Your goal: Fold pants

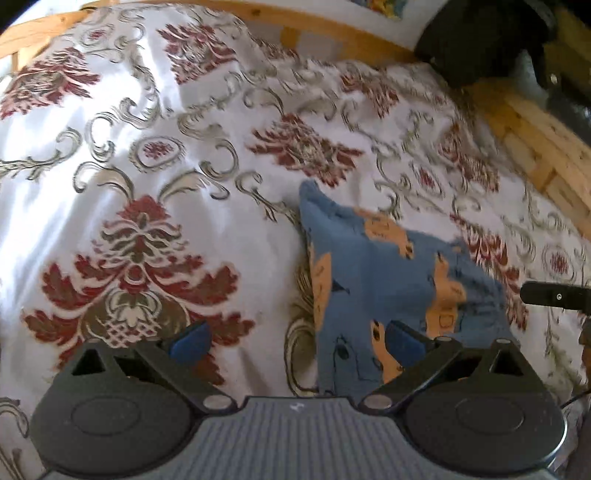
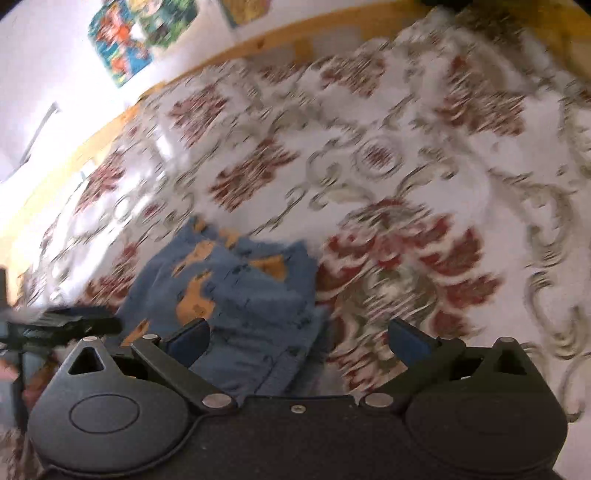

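Observation:
Small blue pants with orange animal prints lie folded in a compact bundle on a white bedspread patterned in red and olive. My left gripper hovers open just to the left of and above the bundle, its right blue pad over the cloth, nothing between the fingers. In the blurred right wrist view the same pants lie low and left of centre. My right gripper is open and empty too, with its left pad over the bundle's near edge.
A wooden bed frame runs along the far and right sides of the bed. A dark object sits at the far right corner. Colourful pictures hang on the white wall. The other gripper's dark finger shows at the right edge.

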The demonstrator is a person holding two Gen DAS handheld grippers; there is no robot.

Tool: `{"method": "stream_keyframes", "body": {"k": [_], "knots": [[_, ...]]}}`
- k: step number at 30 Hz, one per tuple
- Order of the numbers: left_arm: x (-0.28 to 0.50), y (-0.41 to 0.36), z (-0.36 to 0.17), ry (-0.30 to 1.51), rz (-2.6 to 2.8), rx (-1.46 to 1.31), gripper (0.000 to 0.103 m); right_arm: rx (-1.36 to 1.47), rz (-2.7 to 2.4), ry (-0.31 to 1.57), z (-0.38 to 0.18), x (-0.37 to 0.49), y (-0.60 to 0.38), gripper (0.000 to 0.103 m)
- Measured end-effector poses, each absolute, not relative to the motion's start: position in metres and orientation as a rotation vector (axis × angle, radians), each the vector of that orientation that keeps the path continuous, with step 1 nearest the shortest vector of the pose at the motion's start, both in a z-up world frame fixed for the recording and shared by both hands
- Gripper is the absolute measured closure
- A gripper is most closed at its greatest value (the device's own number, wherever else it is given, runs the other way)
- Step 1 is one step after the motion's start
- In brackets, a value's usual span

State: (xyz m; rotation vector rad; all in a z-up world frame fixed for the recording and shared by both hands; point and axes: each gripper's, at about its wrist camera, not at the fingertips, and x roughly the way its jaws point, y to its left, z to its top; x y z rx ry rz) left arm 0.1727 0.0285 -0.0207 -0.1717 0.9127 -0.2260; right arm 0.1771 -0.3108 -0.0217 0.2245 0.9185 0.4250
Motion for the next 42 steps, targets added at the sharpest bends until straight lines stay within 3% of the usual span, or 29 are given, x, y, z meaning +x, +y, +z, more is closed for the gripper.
{"method": "stream_keyframes", "body": {"k": [10, 30, 34, 39, 42], "knots": [[0.189, 0.008, -0.032, 0.98, -0.312, -0.129, 0.0, 0.209, 0.62, 1.028, -0.047, 0.2, -0.301, 0.001], [0.194, 0.003, -0.036, 1.004, -0.324, -0.089, 0.0, 0.312, 0.695, 0.989, -0.057, 0.221, -0.313, 0.001], [0.193, 0.005, -0.034, 0.987, -0.353, -0.095, 0.006, 0.316, 0.703, 0.965, -0.058, 0.22, -0.311, 0.01], [0.197, 0.012, -0.031, 0.984, -0.382, -0.147, 0.024, 0.38, 0.707, 0.931, -0.061, 0.225, -0.315, 0.026], [0.202, 0.02, -0.033, 0.999, -0.394, -0.218, 0.038, 0.441, 0.679, 0.948, -0.066, 0.231, -0.323, 0.042]]}}
